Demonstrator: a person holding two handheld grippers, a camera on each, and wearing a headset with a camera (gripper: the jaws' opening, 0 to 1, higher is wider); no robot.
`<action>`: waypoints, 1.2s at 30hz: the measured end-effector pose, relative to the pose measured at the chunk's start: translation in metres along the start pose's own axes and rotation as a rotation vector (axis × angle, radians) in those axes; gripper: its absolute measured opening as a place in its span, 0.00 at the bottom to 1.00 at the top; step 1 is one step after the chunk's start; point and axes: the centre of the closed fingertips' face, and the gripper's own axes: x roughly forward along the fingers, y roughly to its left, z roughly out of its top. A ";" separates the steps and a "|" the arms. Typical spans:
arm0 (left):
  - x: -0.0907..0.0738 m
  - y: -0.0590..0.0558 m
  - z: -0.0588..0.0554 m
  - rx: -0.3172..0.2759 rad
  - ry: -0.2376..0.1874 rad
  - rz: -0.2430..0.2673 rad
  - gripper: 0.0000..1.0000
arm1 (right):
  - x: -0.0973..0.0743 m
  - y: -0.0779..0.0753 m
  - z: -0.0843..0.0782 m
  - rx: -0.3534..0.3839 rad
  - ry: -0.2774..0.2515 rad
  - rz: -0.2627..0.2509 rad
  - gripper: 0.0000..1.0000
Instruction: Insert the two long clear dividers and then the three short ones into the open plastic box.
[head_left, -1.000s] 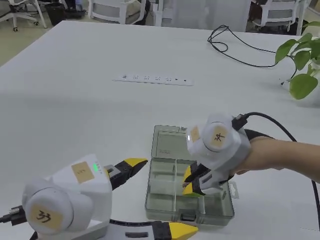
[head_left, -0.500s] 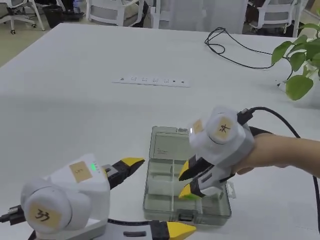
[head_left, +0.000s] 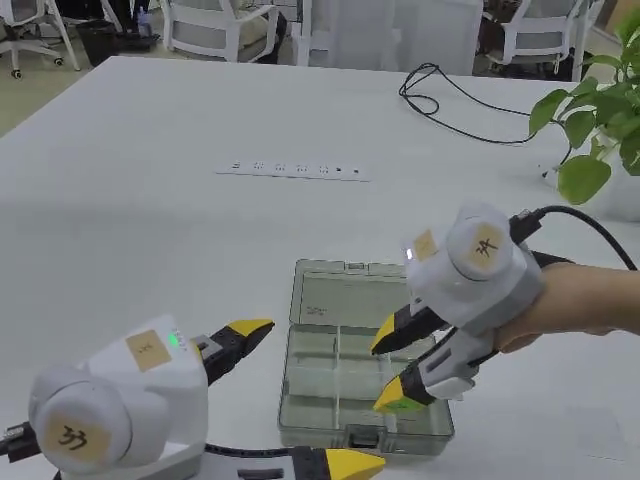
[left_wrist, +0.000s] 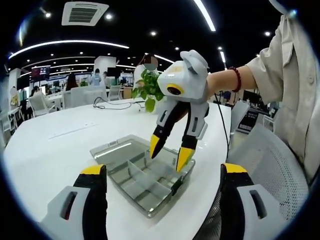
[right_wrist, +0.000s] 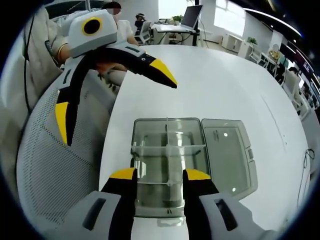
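Head view: right gripper hovers over right half of box.

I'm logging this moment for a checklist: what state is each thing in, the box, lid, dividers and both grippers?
plastic box: open.
lid: folded back, lying flat.
dividers: standing upright inside the box.
left gripper: jaws wide open, empty.
right gripper: jaws open, empty, above the box.

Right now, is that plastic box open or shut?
Open: the box has its lid folded back flat on the table, with clear dividers inside.
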 end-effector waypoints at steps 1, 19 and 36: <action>0.000 0.000 0.000 -0.001 0.000 0.001 0.97 | -0.002 0.000 -0.001 0.000 0.000 -0.003 0.38; 0.000 0.001 -0.002 -0.003 0.009 0.018 1.00 | -0.038 -0.002 -0.037 0.083 -0.027 -0.077 0.46; 0.000 0.000 -0.003 0.000 0.018 0.021 0.99 | -0.064 0.005 -0.092 0.148 0.029 -0.123 0.49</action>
